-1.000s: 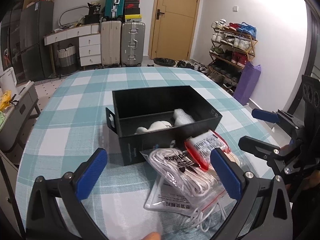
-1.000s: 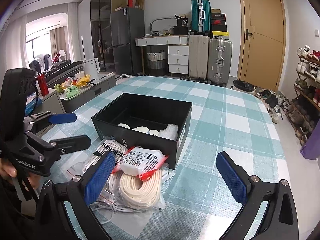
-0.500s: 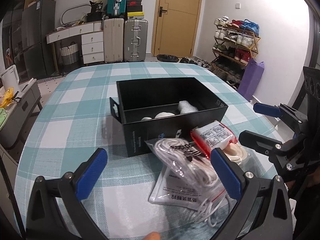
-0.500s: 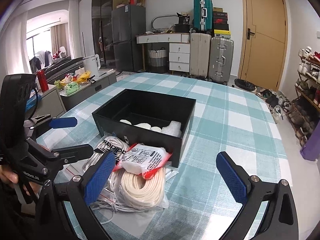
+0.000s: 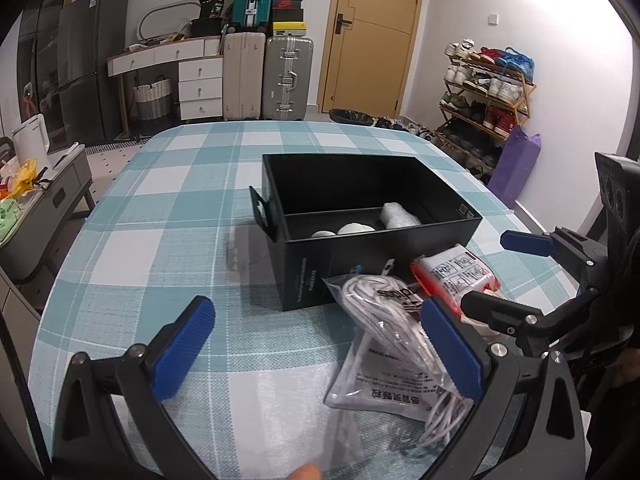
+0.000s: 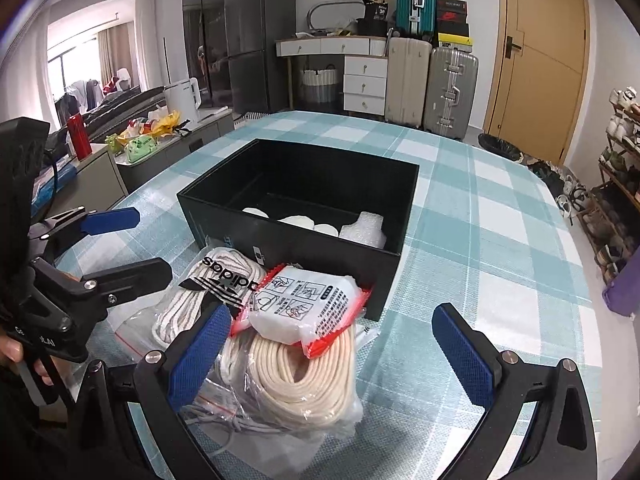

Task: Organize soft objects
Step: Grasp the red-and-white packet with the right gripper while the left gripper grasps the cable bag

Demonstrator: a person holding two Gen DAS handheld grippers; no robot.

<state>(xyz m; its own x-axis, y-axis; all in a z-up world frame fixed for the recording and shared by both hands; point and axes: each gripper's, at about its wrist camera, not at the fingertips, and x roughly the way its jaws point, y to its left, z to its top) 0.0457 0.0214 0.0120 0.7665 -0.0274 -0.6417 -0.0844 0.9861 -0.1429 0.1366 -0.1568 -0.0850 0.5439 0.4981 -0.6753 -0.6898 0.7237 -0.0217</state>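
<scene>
Left gripper (image 5: 318,354) jaws wide, empty, above checked table (image 5: 160,248). Black box (image 5: 360,216) mid-table, white soft items inside. Bagged white rope (image 5: 384,320) and red-edged packet (image 5: 456,276) lie against its near wall. Cream rope coil (image 6: 304,372) shows only in right view. Right gripper (image 6: 340,352) wide, empty. Versus earlier frames, box appears further right in left view.

your left gripper (image 5: 316,352) and right gripper (image 6: 340,354) are black frames with silver screws and ribbed blue pads (image 5: 186,346).
</scene>
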